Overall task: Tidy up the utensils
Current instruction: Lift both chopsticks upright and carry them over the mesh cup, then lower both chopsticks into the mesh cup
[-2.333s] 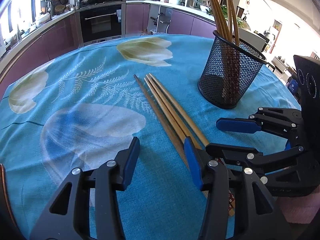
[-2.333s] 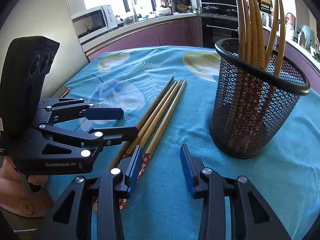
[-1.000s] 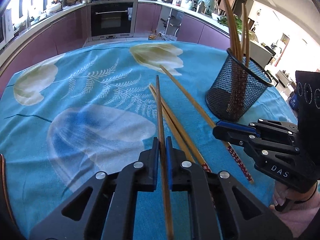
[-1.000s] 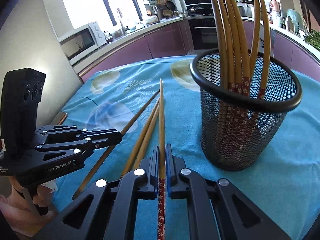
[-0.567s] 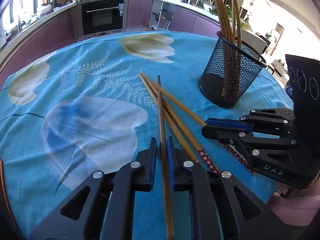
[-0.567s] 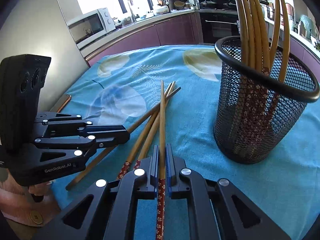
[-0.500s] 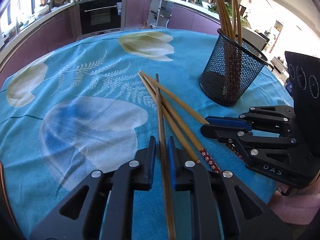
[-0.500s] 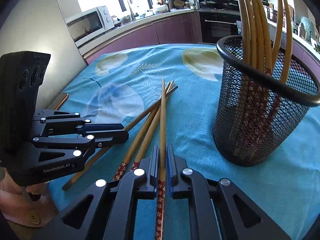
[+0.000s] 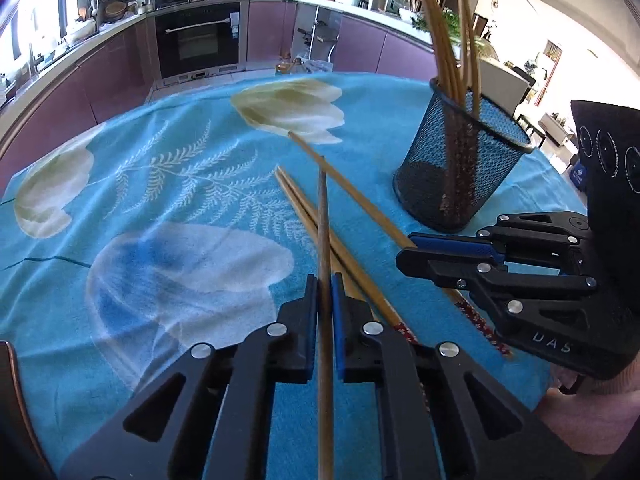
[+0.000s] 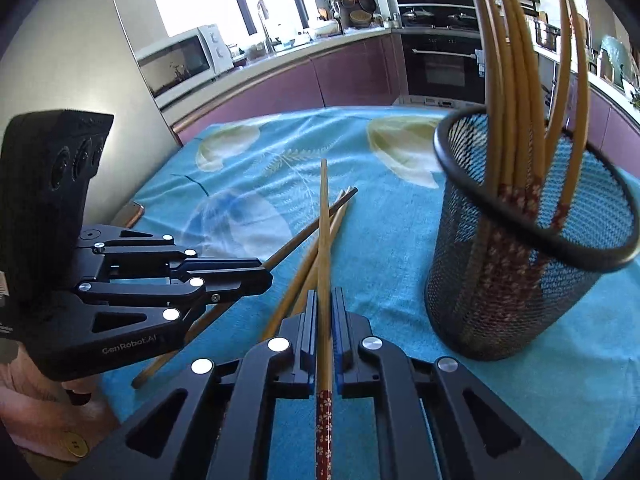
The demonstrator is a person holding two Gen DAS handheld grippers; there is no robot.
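While both grippers are clamped down, each has exactly one chopstick pinched between its blue pads: the left gripper [image 9: 325, 300] holds a darker chopstick [image 9: 323, 216] and the right gripper [image 10: 325, 320] holds a lighter chopstick [image 10: 324, 240] with a red flowery handle end poking back toward the camera. Two more loose chopsticks [image 9: 316, 220] lie crossed on the teal floral tablecloth [image 9: 160, 200], right under the held ones. Off to the right stands the black mesh holder [image 10: 520, 272], which already has a bunch of matching chopsticks standing in it. My guess is these things weigh next to nothing and are stiff but slick, so a long stick gripped at one spot will probably want to pivot or slide. Looks like both are grabbed nearer the thick handle end, which seems smart for dropping them into the holder.
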